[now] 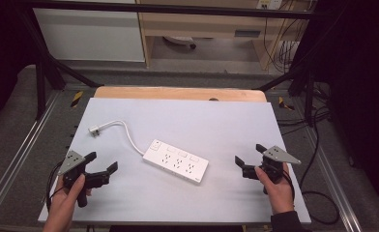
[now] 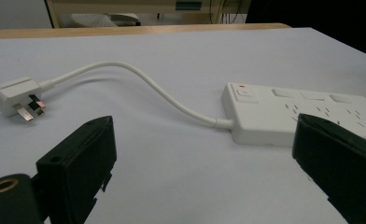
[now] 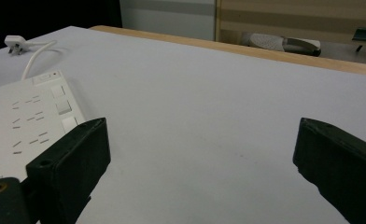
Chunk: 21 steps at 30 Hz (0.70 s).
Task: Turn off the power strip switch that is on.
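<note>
**Two open grippers, one power strip in the middle**

A white power strip [image 1: 176, 162] lay near the middle of a pale sheet [image 1: 216, 121] that covered most of the table [image 1: 178, 93]. A strip of bare wood showed along the far edge. The sheet had lots of free room on the right side and along the near edge.

The power strip lay flat, with its holes facing up. Its long side ran at a slant, from far-left to near-right. Its switch end pointed far-left. From that end a white cord [image 1: 129, 133] curved away to a plug [image 1: 94, 130], which lay on its side near the left edge of the sheet.

The left gripper [image 1: 102, 162] was held low at the near left, well apart from the power strip. Its jaws were spread wide and held nothing. The right gripper [image 1: 249, 154] was at the near right, also apart from the strip, with jaws spread wide and bare.

In the left gripper view, the right jaw hid part of the strip's near end. In the right gripper view, the left jaw covered the strip's near corner. The plug's pins were too small to count in the high view.
</note>
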Available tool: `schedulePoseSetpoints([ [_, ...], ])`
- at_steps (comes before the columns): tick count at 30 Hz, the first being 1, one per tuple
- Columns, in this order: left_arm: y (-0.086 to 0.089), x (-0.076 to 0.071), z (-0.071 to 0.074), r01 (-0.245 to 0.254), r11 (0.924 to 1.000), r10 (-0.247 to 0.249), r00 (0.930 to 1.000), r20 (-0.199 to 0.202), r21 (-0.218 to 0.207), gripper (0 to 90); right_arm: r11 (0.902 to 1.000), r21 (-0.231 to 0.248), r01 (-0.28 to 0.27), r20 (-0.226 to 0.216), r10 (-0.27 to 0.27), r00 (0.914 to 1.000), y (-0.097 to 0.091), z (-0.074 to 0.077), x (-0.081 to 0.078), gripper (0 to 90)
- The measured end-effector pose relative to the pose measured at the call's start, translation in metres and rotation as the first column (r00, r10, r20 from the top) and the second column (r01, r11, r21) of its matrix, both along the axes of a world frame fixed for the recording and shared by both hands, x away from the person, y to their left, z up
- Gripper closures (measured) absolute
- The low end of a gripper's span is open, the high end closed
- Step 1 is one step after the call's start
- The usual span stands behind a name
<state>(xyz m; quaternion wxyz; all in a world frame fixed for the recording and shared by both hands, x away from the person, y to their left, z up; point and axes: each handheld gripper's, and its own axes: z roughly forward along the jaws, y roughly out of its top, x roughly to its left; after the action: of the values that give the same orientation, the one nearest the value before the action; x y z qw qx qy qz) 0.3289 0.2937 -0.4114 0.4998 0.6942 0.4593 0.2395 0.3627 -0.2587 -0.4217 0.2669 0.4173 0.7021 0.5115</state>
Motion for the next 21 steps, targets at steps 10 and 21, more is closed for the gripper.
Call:
schedulePoseSetpoints([
  [10,-0.0020,0.0003,-0.0005,0.008,1.0000,-0.008,1.0000,0.000,-0.002,6.2,1.0000,0.003,-0.009,0.016,0.009,0.9998,0.0043,0.0033,-0.0023,3.7],
  [21,-0.0023,0.0005,-0.0011,0.012,0.9999,-0.012,0.9999,-0.005,0.001,6.3,0.9999,0.013,-0.005,0.043,0.005,0.9991,0.0077,0.0089,-0.0036,3.4],
])
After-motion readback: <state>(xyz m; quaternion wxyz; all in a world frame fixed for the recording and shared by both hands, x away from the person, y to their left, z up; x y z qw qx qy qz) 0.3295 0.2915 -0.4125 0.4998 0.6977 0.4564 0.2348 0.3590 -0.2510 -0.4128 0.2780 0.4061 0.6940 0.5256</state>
